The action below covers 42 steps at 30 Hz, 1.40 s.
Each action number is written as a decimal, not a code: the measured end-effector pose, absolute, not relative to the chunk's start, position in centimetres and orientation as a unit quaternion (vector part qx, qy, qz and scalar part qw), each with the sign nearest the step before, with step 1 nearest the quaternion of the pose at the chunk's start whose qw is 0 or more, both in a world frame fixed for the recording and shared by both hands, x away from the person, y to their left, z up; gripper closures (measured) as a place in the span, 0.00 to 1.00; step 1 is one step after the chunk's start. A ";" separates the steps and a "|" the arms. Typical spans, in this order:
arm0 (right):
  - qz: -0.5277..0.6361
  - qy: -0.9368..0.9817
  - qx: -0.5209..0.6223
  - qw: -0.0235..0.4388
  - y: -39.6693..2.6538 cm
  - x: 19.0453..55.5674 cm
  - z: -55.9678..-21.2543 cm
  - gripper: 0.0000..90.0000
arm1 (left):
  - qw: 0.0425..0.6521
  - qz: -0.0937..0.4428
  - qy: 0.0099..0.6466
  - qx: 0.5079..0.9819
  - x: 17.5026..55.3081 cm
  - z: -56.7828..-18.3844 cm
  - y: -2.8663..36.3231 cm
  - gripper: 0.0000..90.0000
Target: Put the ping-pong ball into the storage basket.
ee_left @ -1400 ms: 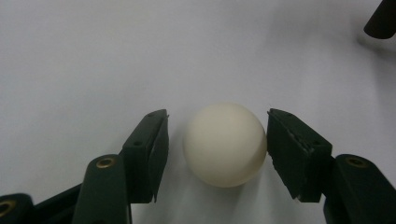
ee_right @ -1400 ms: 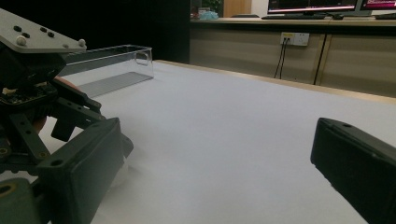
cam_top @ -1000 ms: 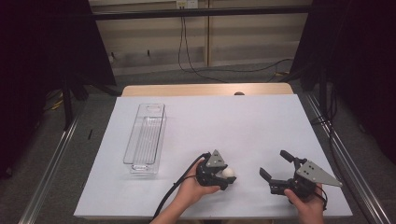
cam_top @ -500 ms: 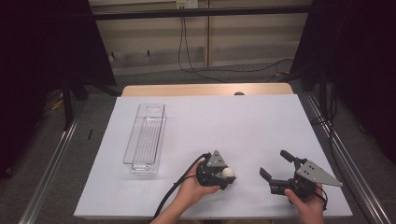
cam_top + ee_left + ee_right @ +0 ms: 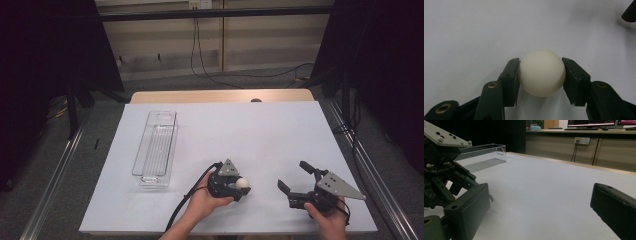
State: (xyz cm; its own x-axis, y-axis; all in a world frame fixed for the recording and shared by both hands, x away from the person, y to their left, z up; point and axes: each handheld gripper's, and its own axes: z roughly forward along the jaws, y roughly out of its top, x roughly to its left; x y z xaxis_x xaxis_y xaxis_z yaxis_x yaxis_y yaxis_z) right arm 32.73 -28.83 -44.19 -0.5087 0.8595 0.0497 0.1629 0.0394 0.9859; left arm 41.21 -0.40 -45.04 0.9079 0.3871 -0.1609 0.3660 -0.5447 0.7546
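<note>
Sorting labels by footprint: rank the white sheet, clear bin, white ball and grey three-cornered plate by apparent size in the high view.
1. White sheet, by far the largest.
2. Clear bin.
3. Grey three-cornered plate on the right hand-held gripper.
4. White ball, smallest, clamped in the left hand-held gripper.

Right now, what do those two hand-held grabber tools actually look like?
The left gripper and the right gripper are both black, each with two blocky jaws on jointed links with brass-coloured pivots. Each carries a grey three-cornered plate on top. A black cable trails from the left one. The forearms are bare.
</note>
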 end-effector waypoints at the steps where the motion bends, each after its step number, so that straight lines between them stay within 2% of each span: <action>1: 0.572 0.653 0.392 0.303 -28.8 32.7 -44.2 0.02 | 0.429 0.010 0.217 0.877 41.2 -45.0 -0.4 0.57; 42: 0.576 0.652 0.391 0.300 -28.8 32.9 -44.3 0.02 | 0.442 -0.007 0.254 0.860 41.8 -43.9 1.5 0.57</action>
State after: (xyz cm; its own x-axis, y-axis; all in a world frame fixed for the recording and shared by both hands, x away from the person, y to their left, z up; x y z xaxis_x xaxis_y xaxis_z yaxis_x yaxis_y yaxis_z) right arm 32.88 -28.79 -44.26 -0.5140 0.8559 0.0580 0.1644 0.0319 0.9859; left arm 41.84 1.54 -43.87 0.8712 0.4300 -0.2371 0.4430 -0.4802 0.7571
